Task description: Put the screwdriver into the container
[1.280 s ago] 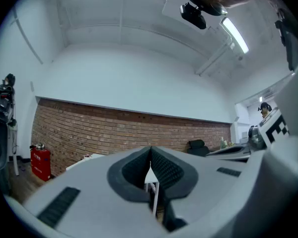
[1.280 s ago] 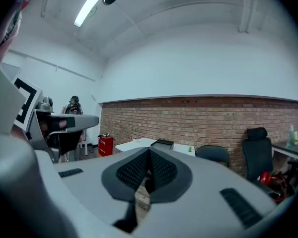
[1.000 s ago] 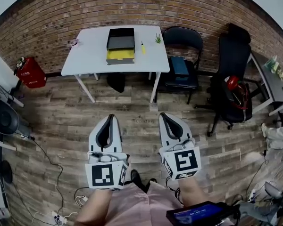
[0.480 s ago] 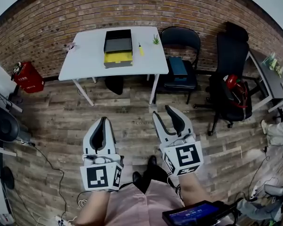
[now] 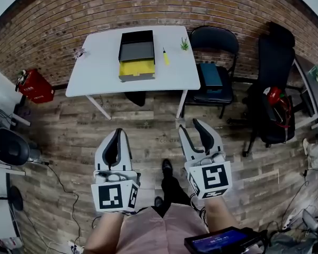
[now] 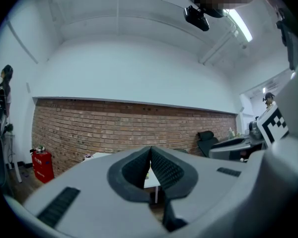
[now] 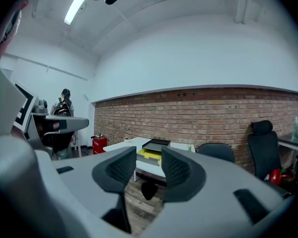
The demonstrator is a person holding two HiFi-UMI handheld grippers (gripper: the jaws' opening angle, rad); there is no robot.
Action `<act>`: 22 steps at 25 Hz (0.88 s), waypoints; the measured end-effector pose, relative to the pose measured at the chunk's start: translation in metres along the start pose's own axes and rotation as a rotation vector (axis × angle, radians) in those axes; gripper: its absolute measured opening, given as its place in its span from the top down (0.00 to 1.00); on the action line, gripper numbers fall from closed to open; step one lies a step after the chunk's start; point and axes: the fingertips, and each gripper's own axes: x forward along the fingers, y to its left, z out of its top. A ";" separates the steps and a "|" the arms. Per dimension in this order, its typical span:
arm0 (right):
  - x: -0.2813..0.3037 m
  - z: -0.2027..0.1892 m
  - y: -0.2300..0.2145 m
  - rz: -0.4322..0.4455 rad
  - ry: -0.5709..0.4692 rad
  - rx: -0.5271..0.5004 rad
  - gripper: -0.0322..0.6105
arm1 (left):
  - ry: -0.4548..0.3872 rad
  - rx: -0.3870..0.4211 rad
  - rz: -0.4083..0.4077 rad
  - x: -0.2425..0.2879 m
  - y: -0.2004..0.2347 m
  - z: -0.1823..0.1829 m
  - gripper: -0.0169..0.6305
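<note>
Screwdriver (image 5: 166,57) lay untouched on the far counter (image 5: 95,73) beside the container (image 5: 137,52) while the empty right claw (image 5: 190,125), shut a second earlier, stood wide but closing slightly, readied for grasping; left claw (image 5: 118,133) closed, empty

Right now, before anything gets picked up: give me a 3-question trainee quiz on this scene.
1. True or false: the screwdriver already lies in the container.
2. Which gripper has its fingers together? A. left B. right C. both
3. Fill in: in the head view, a black ___ stands by the right end of the white table.

Key
1. False. It lies on the white table, just right of the container.
2. A. The left gripper is shut and empty. The right gripper has its fingers apart and closing, with nothing between them.
3. chair
</note>
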 end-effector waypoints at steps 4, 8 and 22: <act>0.050 -0.003 -0.023 0.025 0.027 0.002 0.70 | 0.029 0.012 0.024 0.050 0.016 -0.005 0.95; 0.098 -0.003 -0.046 0.048 0.044 0.012 0.71 | 0.049 0.012 0.050 0.098 0.027 -0.006 0.95; 0.206 0.031 -0.093 0.104 0.038 -0.039 0.73 | 0.006 0.017 0.145 0.181 0.063 0.018 0.95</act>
